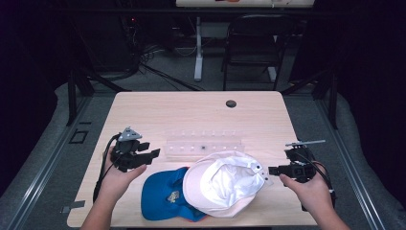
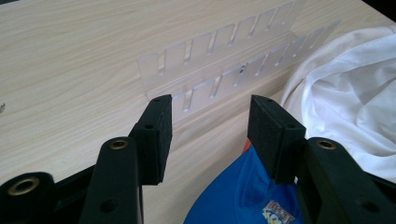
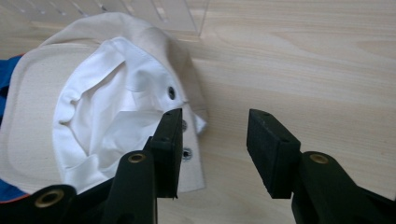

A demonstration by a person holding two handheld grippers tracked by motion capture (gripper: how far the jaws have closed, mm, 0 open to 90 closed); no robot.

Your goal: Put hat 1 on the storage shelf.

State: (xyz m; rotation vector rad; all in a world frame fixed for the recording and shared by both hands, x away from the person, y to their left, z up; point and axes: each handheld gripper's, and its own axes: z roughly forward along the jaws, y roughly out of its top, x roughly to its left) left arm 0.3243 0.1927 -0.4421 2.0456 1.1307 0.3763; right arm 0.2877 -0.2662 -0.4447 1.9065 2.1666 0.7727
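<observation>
A white cap (image 1: 222,184) lies upside down near the table's front, its inside facing up, and overlaps a blue cap (image 1: 163,194) with a printed logo. Behind them stands a clear slotted rack (image 1: 203,143). My left gripper (image 1: 151,149) hovers left of the caps, open, with nothing between its jaws; its view looks over the blue cap (image 2: 243,196) toward the rack (image 2: 219,70). My right gripper (image 1: 272,170) is open just right of the white cap (image 3: 93,116), close to its strap with the snap holes.
The wooden table (image 1: 196,110) has a small dark round cap (image 1: 231,103) near its far edge. A black folding chair (image 1: 253,43) and a white table leg (image 1: 198,52) stand beyond the table. Cables trail from both grippers.
</observation>
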